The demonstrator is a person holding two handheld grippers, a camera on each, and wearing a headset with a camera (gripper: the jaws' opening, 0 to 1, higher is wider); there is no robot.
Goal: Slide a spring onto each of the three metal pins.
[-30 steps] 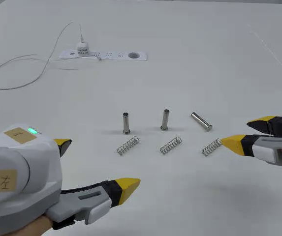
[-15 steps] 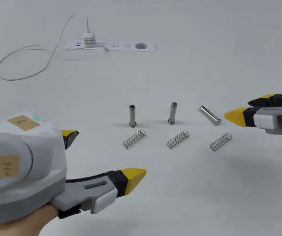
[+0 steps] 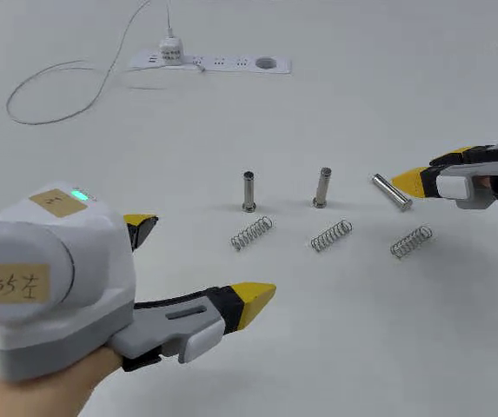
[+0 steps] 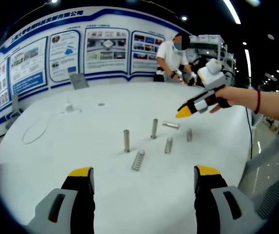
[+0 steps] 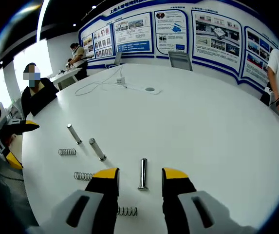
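In the head view, our left tool [image 3: 198, 261] hangs spread wide and empty over the surface [image 3: 361, 347]. Our right tool [image 3: 418, 174] is at the lying pin [image 3: 392, 192]. In the left gripper view, three springs [image 4: 138, 160] lie beside the pins. In the right gripper view, the parted jaws flank that pin without touching it.

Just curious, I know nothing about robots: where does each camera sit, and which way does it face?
Head view: on the headset, facing forward and down at the three pins and springs; left gripper, right gripper and a hand show.
Left gripper view: rides the left gripper, looking along its open fingers at the pins; an arm shows at the right.
Right gripper view: rides the right gripper, looking along its fingers at the lying pin between them.
Both gripper views share the pins; each catches the other gripper.
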